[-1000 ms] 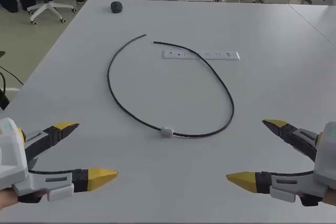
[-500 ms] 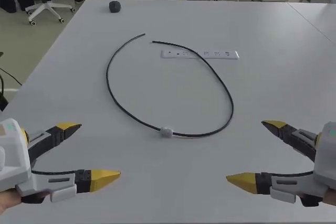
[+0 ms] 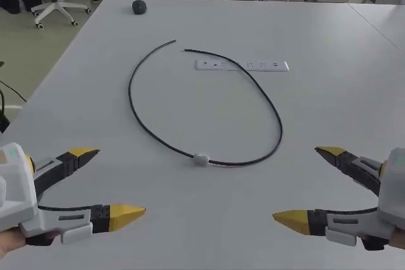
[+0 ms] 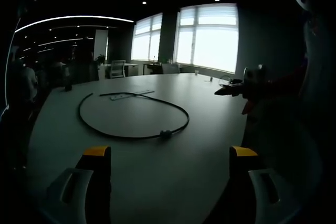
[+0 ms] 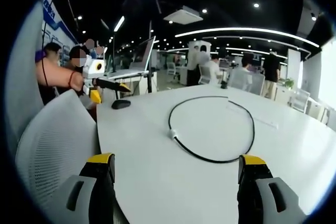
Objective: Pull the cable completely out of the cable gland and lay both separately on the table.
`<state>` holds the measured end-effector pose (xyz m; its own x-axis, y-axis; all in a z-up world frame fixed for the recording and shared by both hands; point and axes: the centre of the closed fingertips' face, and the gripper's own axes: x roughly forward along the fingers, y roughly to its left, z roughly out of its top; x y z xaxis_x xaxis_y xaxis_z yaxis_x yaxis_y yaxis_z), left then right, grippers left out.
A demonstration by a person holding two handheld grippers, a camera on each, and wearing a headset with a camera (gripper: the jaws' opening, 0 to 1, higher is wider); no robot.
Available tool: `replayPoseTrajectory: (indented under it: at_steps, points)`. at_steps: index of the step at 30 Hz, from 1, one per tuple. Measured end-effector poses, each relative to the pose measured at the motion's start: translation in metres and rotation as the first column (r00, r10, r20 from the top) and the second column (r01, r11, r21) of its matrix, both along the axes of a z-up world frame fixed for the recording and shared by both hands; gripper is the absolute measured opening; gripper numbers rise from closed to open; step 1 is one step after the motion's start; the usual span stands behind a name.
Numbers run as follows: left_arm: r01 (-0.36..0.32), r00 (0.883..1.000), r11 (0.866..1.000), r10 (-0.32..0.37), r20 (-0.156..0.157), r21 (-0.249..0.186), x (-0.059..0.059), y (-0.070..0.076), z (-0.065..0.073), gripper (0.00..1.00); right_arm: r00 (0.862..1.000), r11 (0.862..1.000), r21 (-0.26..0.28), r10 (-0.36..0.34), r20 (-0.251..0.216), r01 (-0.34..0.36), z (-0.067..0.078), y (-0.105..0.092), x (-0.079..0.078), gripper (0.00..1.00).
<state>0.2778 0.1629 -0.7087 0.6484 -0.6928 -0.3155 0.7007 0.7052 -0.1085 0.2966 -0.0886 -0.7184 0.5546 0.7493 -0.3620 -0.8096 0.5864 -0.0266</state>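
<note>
Nothing of the task is done yet: the cable [image 3: 130, 96] lies in a wide loop on the desk [image 3: 209, 238], with the small pale cable gland [image 3: 200, 159] threaded on its near stretch. The left gripper [image 3: 119, 181] and right gripper [image 3: 296, 183] hover near the desk's front edge, jaws wide apart and empty, well short of both. Left to do — grasp gland and cable, pull them apart, lay each down.

No legible text anywhere — the blue wall sign [image 5: 50, 10] (far off) is blurred.
</note>
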Motion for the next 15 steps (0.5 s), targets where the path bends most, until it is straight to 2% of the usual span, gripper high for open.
replayPoseTrajectory:
  at_steps: [15]
  points:
    - [0.016,1.0,1.0,-0.016,-0.008,0.012,0.0034,-0.0021,-0.0027,0.93,1.0,0.999,-0.018,0.027,-0.016,-0.028,-0.0059,0.0028,0.0036,0.97]
